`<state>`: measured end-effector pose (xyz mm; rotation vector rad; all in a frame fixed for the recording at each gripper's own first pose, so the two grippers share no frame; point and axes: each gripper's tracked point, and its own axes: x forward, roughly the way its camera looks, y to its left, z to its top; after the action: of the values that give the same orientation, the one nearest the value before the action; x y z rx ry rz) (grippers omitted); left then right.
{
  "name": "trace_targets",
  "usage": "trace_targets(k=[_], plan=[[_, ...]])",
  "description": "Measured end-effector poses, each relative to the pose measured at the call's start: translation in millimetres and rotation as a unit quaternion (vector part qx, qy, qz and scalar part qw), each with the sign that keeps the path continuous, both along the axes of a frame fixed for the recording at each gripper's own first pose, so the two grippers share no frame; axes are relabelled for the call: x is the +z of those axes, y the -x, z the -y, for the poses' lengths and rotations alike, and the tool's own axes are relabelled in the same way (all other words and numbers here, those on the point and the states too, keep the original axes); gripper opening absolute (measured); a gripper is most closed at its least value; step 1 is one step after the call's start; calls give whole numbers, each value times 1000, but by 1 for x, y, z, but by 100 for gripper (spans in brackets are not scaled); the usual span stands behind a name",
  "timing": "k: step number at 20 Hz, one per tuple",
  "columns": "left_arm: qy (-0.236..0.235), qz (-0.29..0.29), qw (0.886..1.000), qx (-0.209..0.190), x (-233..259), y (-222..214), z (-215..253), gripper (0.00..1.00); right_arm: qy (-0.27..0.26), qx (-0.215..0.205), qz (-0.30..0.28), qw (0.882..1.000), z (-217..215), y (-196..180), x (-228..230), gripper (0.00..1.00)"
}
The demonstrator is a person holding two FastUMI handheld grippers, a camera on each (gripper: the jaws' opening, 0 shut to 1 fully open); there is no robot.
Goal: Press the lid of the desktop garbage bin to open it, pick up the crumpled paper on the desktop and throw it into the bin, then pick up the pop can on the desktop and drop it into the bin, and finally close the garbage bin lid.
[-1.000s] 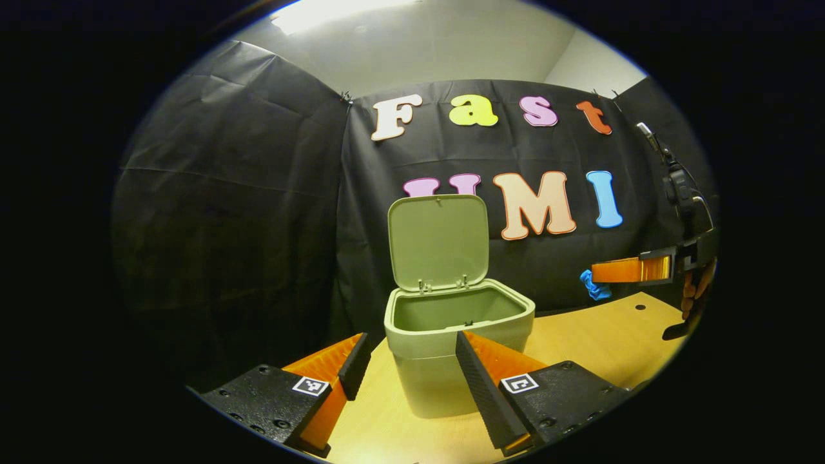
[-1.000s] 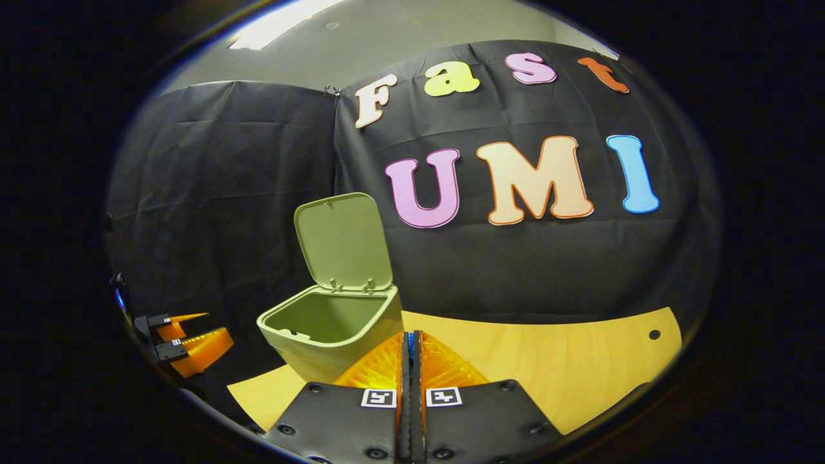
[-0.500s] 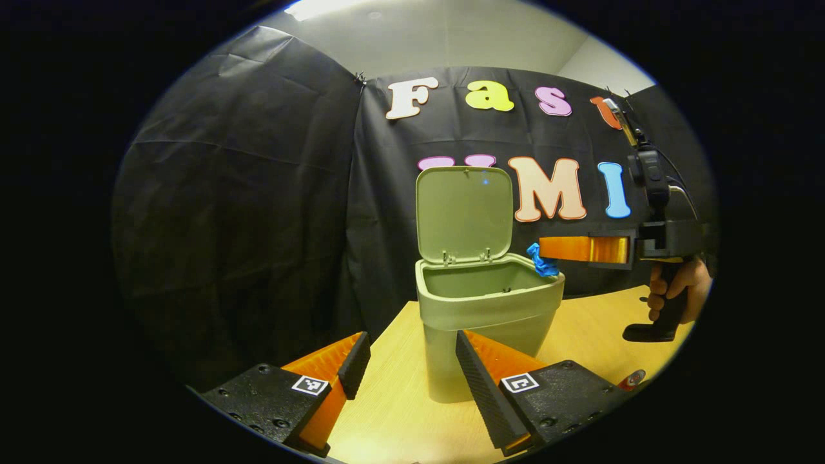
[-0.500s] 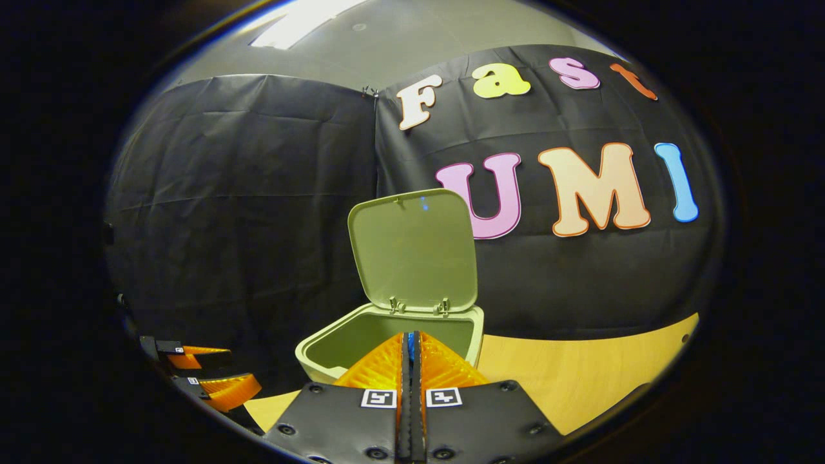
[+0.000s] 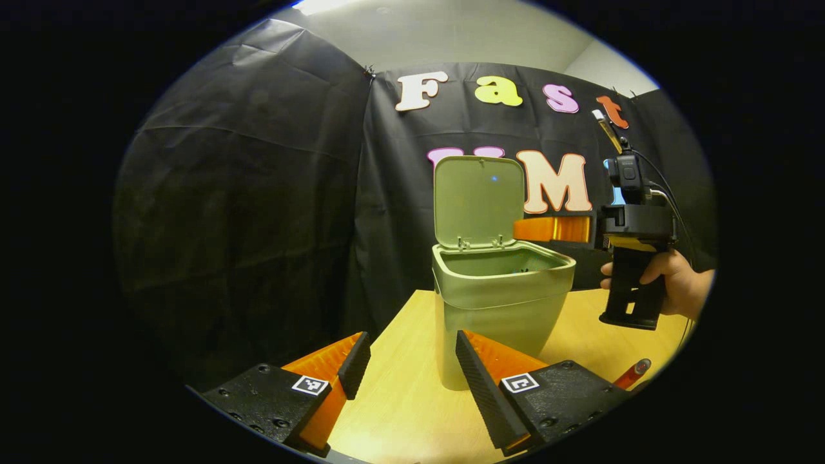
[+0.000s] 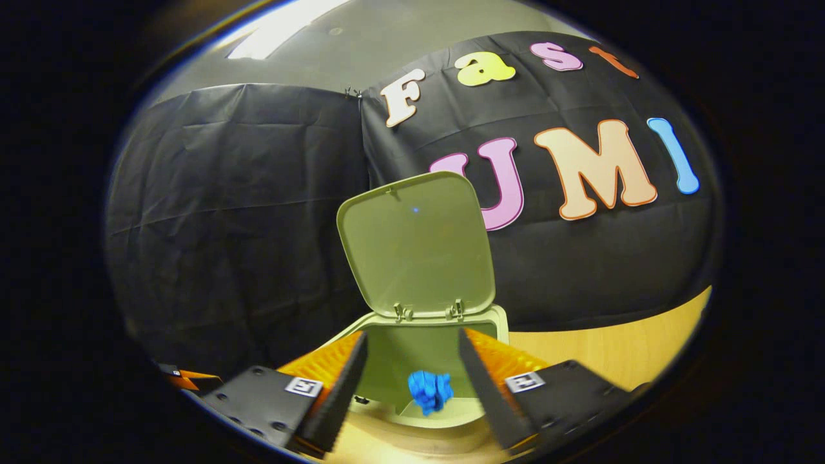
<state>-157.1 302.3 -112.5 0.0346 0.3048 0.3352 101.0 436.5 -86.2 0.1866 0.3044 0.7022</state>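
In the left gripper view, the left gripper [image 5: 407, 361] sat wide apart with nothing between its fingers, low over the pale wooden tabletop [image 5: 399, 412]. Beyond it stood the sage-green plastic garbage bin [image 5: 503, 303], its hinged lid [image 5: 478, 201] upright. The right gripper [image 5: 525, 229], held by a hand [image 5: 677, 287], reached level over the bin's rim. A red pop can [image 5: 633, 372] lay at the tabletop's near right edge.

In the right gripper view, the right gripper [image 6: 411, 367] was spread wide and gripped nothing; the crumpled blue paper [image 6: 430, 390] showed between its fingers, inside the bin's mouth [image 6: 425, 351]. The drop looked well centred. A clean finish probably meant lifting straight up clear of rim and lid before swinging toward the can.
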Motion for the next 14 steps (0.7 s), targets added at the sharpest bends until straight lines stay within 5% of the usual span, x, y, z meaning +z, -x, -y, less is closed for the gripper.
trace_targets(k=[1, 9, 14], plan=[[4, 1, 1000, -7, 0, -2, 5, 82, 6, -7, 15, 1000, 8, -1, 8, 99], [37, 9, 990, -135, -3, -61, 130, 82, 50, -96, 80, 991, 159, 7, 47, 96], [73, -20, 970, -231, -24, -87, 228, 82, 81, -178, 68, 978, 281, 10, 40, 97]])
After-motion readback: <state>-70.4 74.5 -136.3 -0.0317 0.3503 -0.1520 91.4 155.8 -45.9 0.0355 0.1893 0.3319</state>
